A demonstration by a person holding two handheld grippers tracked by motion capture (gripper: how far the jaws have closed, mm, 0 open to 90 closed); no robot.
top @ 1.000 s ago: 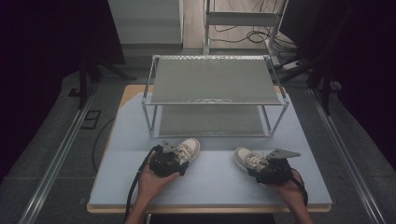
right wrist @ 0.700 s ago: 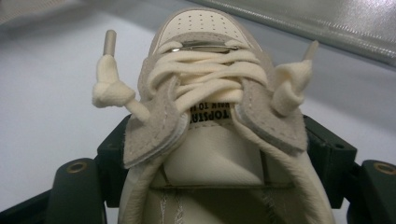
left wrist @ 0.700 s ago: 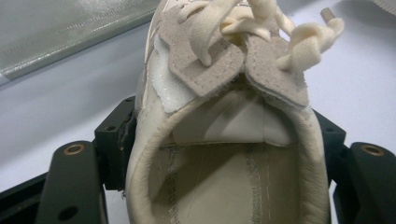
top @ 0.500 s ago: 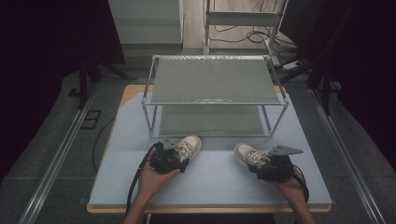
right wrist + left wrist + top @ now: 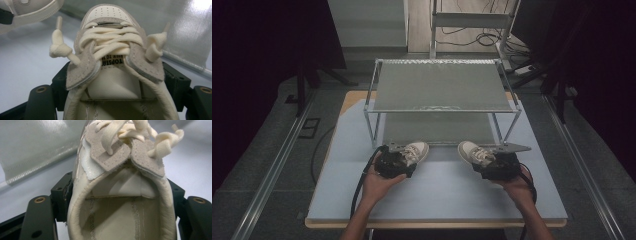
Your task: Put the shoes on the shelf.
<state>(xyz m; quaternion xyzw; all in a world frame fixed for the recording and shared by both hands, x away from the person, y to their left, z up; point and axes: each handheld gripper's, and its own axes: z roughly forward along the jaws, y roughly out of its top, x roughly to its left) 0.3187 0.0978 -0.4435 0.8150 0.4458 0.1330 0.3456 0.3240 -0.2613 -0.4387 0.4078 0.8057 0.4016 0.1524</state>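
Two cream sneakers with thick laces sit low over the pale table, toes toward the rack. My left gripper (image 5: 398, 159) is shut on the heel end of the left sneaker (image 5: 416, 151). In the left gripper view the black jaws press both sides of that sneaker's collar (image 5: 120, 202), with the gripper (image 5: 120, 195) straddling it. My right gripper (image 5: 492, 162) is shut on the right sneaker (image 5: 473, 152). The right gripper view looks along this sneaker (image 5: 112, 42) from heel to toe, the gripper (image 5: 120, 85) clamping its sides. The left sneaker (image 5: 30, 12) also shows at that view's top left.
A two-tier metal rack (image 5: 442, 85) with mesh shelves stands at the middle and back of the pale blue table (image 5: 437, 200), just beyond both shoes. A hand holds each gripper from the near edge. Cables trail on the floor behind the rack.
My right gripper has lifted a little and moved toward the rack with its sneaker. The left gripper and its sneaker have hardly moved.
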